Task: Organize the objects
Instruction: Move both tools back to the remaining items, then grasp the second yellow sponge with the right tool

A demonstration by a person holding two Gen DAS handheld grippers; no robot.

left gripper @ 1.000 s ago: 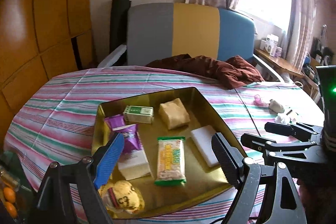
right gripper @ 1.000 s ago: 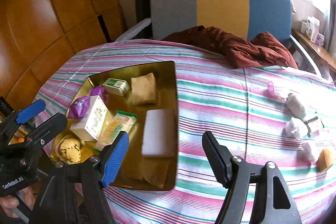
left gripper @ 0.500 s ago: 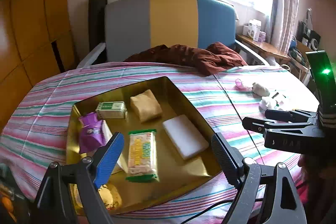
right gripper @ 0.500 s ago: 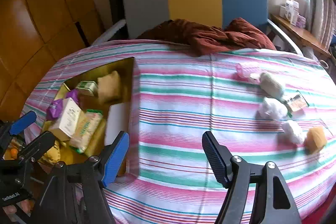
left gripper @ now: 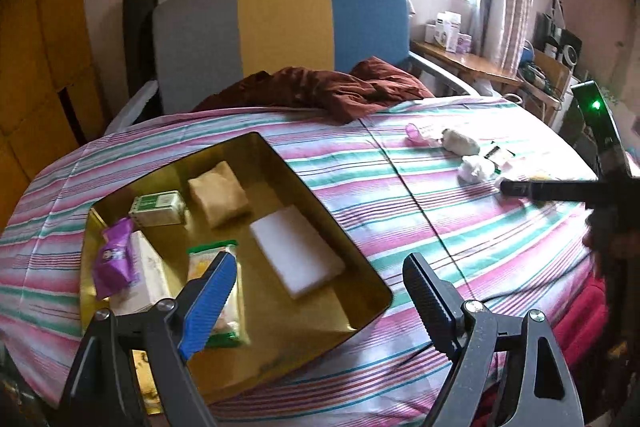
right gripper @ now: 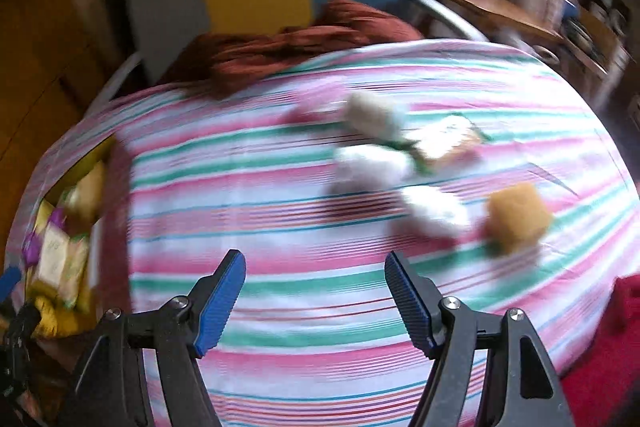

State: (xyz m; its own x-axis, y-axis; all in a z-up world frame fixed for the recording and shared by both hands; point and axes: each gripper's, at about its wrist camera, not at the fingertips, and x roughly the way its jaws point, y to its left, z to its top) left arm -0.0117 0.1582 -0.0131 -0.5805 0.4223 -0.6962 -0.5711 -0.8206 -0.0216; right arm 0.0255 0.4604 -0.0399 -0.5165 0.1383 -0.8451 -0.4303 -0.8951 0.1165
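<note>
A gold tin tray (left gripper: 372, 279) lies on the striped cloth and holds a white block (left gripper: 296, 255), a tan pastry (left gripper: 218, 193), a green box (left gripper: 158, 207), a purple packet (left gripper: 114, 263) and a green-edged snack bar (left gripper: 212, 259). My left gripper (left gripper: 316, 291) hangs open over the tray's near right corner, nothing between its fingers. My right gripper (right gripper: 316, 291) is open above bare cloth; its view is blurred. Ahead of it lie white wrapped lumps (right gripper: 372, 167), a flat packet (right gripper: 448, 139) and an orange-brown cake (right gripper: 516, 215). The tray (right gripper: 100, 155) shows at that view's left edge.
A brown cloth (left gripper: 320, 91) is heaped at the table's far edge before a grey, yellow and blue chair back (left gripper: 284, 27). A wooden sideboard (left gripper: 464, 63) with boxes stands at the right. A red sleeve (right gripper: 608, 347) sits at the near right.
Both grippers have swung right across the table. The right one left the tray and now faces the loose items on the right; the left one shifted toward the tray's right corner. Jaws unchanged.
</note>
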